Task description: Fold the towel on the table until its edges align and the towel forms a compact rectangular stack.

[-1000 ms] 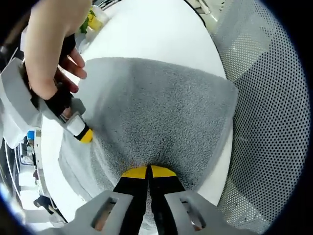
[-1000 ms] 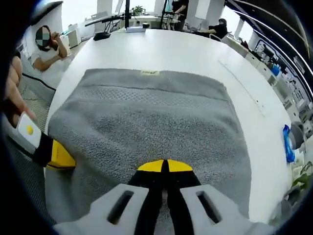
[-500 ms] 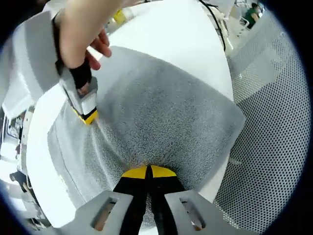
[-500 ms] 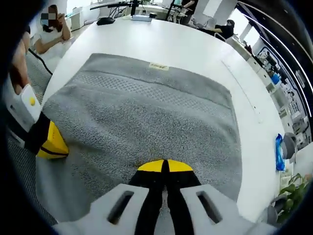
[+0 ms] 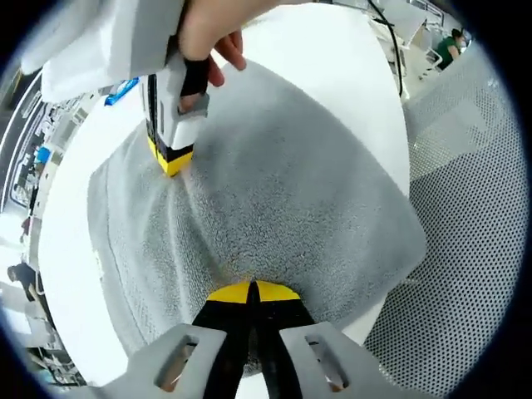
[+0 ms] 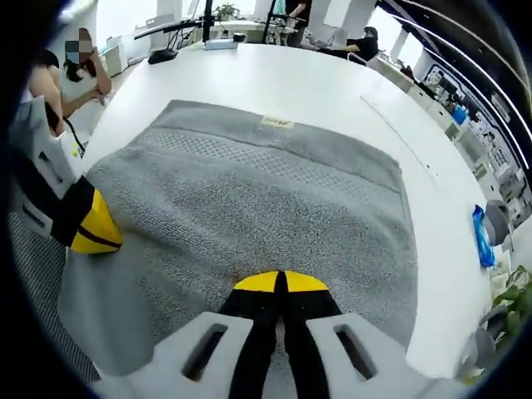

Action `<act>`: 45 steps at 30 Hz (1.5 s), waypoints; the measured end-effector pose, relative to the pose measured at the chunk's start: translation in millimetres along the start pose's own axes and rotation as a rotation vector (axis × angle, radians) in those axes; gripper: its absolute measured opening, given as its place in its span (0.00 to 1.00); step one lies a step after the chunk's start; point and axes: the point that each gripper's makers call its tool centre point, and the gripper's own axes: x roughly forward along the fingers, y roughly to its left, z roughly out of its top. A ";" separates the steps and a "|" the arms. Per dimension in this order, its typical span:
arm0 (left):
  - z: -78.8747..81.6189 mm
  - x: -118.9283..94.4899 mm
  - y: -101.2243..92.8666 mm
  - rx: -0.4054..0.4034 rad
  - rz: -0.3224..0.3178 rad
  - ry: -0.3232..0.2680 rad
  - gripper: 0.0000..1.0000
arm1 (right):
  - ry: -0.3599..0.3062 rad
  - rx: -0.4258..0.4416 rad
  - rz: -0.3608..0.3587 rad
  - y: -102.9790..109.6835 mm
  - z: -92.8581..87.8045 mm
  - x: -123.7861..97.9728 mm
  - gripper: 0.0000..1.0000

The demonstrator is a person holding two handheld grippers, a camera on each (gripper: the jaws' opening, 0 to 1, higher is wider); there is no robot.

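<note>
So the grey towel is lying on the white table, with its near edge hanging a bit over the table edge above a perforated grey mesh surface. Both claws are pinched closed on that near edge: the left gripper has its yellow tips together with towel bunched between them, same deal with the right gripper. From the towel's label at the far hem, the two grips sit on the opposite side. There looks to be a doubled layer under the top one, so I'd guess one fold is in, but can't swear to it. Still a wide slab, not a compact stack, so more folding left.
</note>
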 end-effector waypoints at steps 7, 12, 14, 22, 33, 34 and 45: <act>-7.9 -0.1 9.7 0.028 0.042 0.038 0.01 | -0.020 0.011 -0.006 0.5 -0.1 -0.5 0.00; -10.9 -0.3 13.3 0.011 0.054 0.038 0.01 | -0.039 0.030 -0.011 -0.2 -0.2 -0.8 0.00; -13.0 0.0 16.5 0.012 0.067 0.046 0.01 | -0.045 0.039 -0.012 -0.4 -0.3 -1.0 0.00; -19.1 0.7 27.4 0.054 0.116 0.072 0.01 | -0.092 0.074 -0.033 1.6 -6.0 -6.2 0.00; -23.1 4.2 42.3 0.194 0.137 0.079 0.01 | -0.182 0.201 -0.056 4.8 -17.2 -15.6 0.00; -23.3 4.6 46.5 0.237 0.145 0.076 0.01 | -0.194 0.218 -0.056 5.5 -18.5 -16.7 0.00; -24.1 7.5 62.6 0.269 0.175 0.024 0.01 | -0.301 0.366 -0.049 15.7 -29.0 -27.5 0.00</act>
